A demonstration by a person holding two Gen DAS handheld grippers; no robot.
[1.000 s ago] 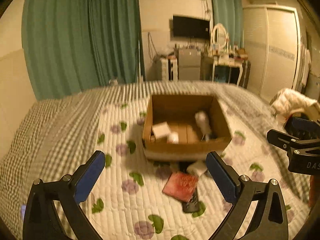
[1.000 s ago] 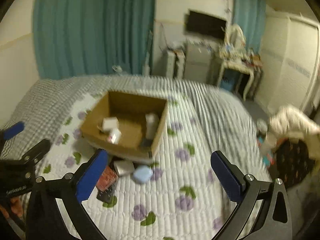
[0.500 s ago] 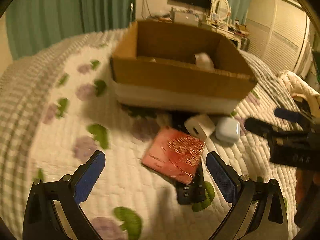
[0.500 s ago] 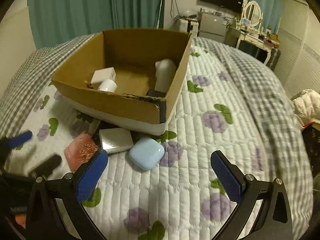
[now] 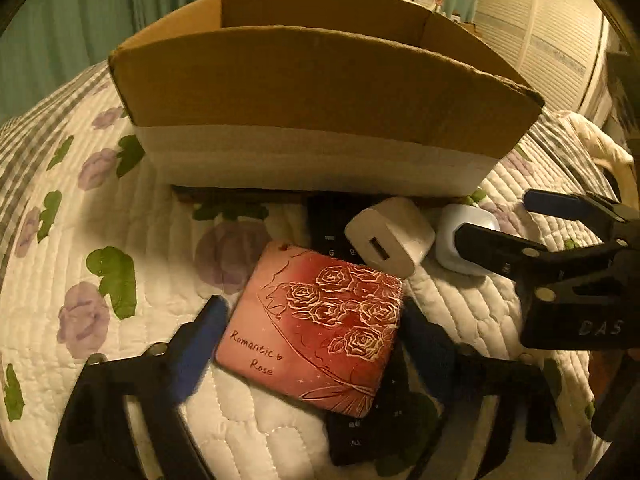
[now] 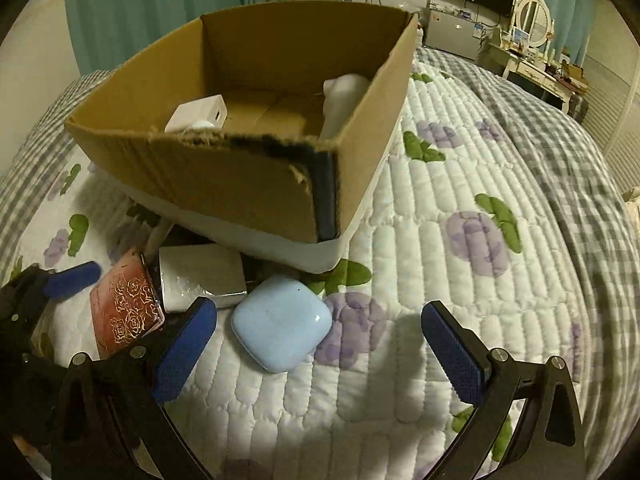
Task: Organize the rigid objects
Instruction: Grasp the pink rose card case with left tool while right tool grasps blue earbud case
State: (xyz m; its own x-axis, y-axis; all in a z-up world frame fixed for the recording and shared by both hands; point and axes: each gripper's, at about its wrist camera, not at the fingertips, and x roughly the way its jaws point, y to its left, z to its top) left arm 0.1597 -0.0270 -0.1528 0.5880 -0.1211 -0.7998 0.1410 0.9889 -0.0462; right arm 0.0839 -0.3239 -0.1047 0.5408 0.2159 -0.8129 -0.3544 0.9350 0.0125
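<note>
A red rose-printed case (image 5: 316, 328) lies on the quilt in front of a cardboard box (image 5: 320, 92), on top of a black remote (image 5: 360, 432). My left gripper (image 5: 316, 344) is open, its blue pads at either side of the case. A white charger (image 5: 390, 236) and a pale blue earbud case (image 6: 282, 322) lie beside it. My right gripper (image 6: 320, 344) is open, low over the quilt, with the blue case between its pads. The box (image 6: 248, 120) holds a white adapter (image 6: 198, 114) and a white bottle (image 6: 344, 96).
A flowered white quilt (image 6: 460, 240) covers the bed. The right gripper also shows in the left wrist view (image 5: 560, 240), close to the blue case. Teal curtains (image 6: 160, 8), a dresser with a mirror (image 6: 536, 28) and a wardrobe stand behind.
Both grippers have come down and forward toward the pile in front of the box. The left pads now flank the red case; the right pads flank the blue earbud case.
</note>
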